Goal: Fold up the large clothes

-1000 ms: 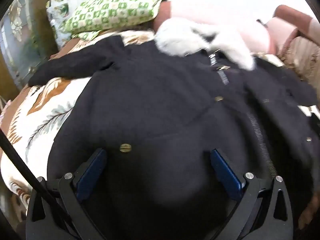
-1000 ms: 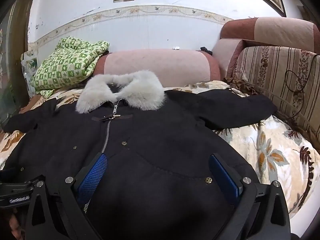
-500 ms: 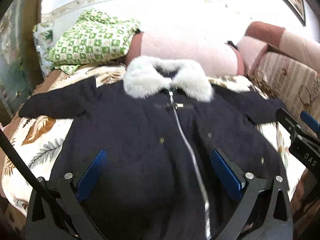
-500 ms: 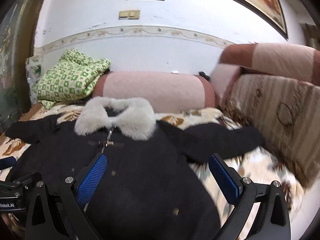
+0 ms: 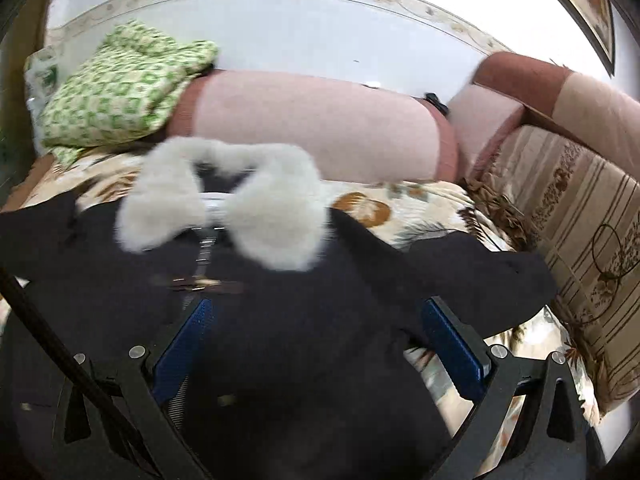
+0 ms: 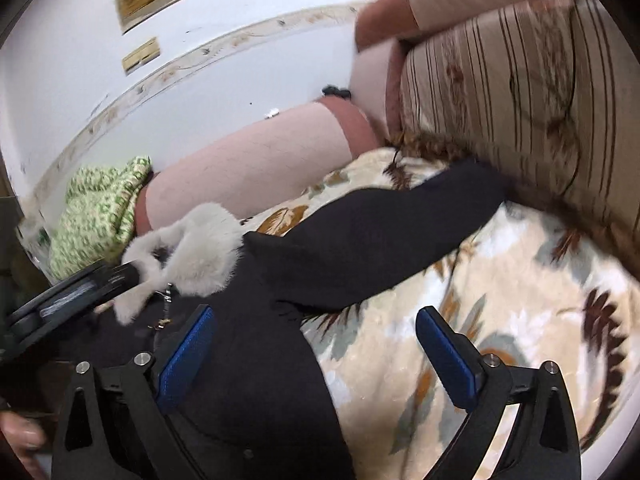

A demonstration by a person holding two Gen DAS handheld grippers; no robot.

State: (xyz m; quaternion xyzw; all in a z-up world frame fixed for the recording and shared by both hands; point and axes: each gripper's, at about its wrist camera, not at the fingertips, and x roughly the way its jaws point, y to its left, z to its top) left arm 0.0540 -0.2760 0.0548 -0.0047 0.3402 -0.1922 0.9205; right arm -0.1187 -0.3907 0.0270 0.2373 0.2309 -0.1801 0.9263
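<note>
A black coat (image 5: 304, 320) with a white fur collar (image 5: 224, 208) lies front up and zipped on the floral sofa cover, sleeves spread to both sides. My left gripper (image 5: 316, 324) is open above the coat's chest, below the collar. My right gripper (image 6: 316, 334) is open above the coat's right side, its left pad over the body and its right pad over the sofa cover. The right sleeve (image 6: 380, 232) stretches toward the striped cushion. The collar shows in the right wrist view (image 6: 192, 252), with the left gripper's body (image 6: 68, 296) beside it.
A pink bolster (image 5: 312, 124) lies behind the coat under the white wall. A green patterned quilt (image 5: 116, 88) is piled at the back left. A striped cushion (image 5: 580, 240) stands along the right. The floral sofa cover (image 6: 500, 320) shows bare right of the coat.
Both grippers have moved forward and to the right along the coat toward the collar and right sleeve. The right view has tilted. Both stay open and empty.
</note>
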